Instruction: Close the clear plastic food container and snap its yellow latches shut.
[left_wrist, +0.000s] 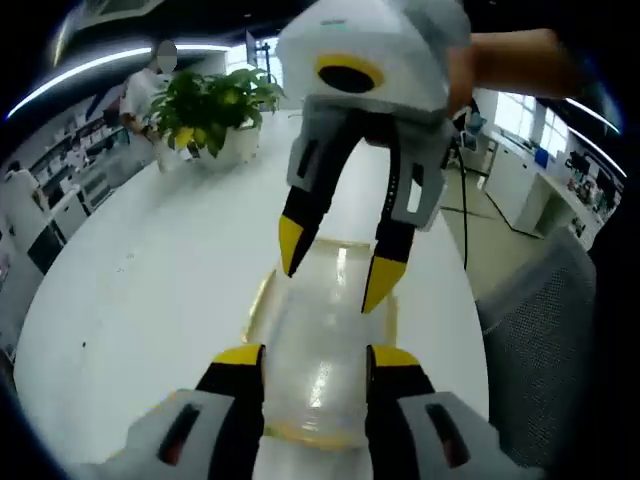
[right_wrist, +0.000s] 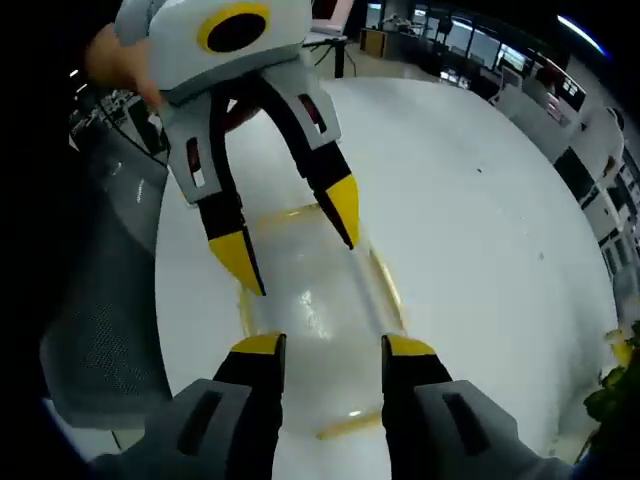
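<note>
The clear plastic container (left_wrist: 318, 330) lies lengthwise on the white table (left_wrist: 150, 290), with thin yellow latches (left_wrist: 258, 300) along its edges. My left gripper (left_wrist: 316, 355) is open, its yellow-tipped jaws standing either side of the container's near end. My right gripper (left_wrist: 336, 265) reaches in from the far side, open, with its tips over the far end. In the right gripper view the container (right_wrist: 315, 300) runs away from my right gripper (right_wrist: 333, 346), and my left gripper (right_wrist: 290, 235) hangs over its far end. A yellow latch (right_wrist: 348, 427) shows at the near end. Whether the latches are snapped shut is unclear.
A potted green plant (left_wrist: 215, 110) stands at the table's far end, and a person (left_wrist: 150, 85) is behind it. A grey mesh chair (left_wrist: 550, 330) sits beside the table edge, also seen as the chair (right_wrist: 100, 330). Desks and shelves line the room.
</note>
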